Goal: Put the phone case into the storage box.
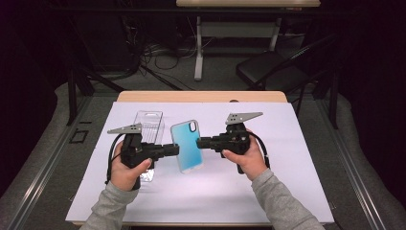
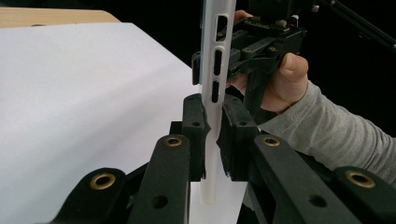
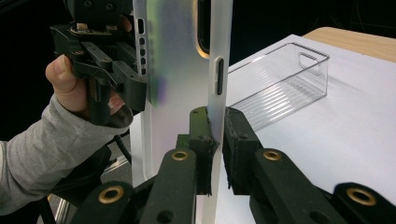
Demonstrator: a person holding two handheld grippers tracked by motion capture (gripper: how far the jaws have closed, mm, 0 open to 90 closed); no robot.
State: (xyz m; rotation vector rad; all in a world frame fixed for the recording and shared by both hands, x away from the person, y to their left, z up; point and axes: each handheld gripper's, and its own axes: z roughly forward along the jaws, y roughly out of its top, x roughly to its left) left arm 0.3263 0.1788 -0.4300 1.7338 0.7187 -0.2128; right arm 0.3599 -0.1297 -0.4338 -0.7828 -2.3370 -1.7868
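**Phone case held between both grippers above the desk**

The case (image 1: 186, 146) hangs in the air over the middle of the desk (image 1: 287, 191), just right of the clear tray (image 1: 149, 127) that lies toward the left edge. The step in hand looks like a two-handed hold. The next move probably calls for one side to let go while the other keeps firm. The left gripper (image 2: 212, 126) has its jaws pressed together on one thin side wall; the right gripper (image 3: 219, 128) is clamped likewise on the opposite wall.
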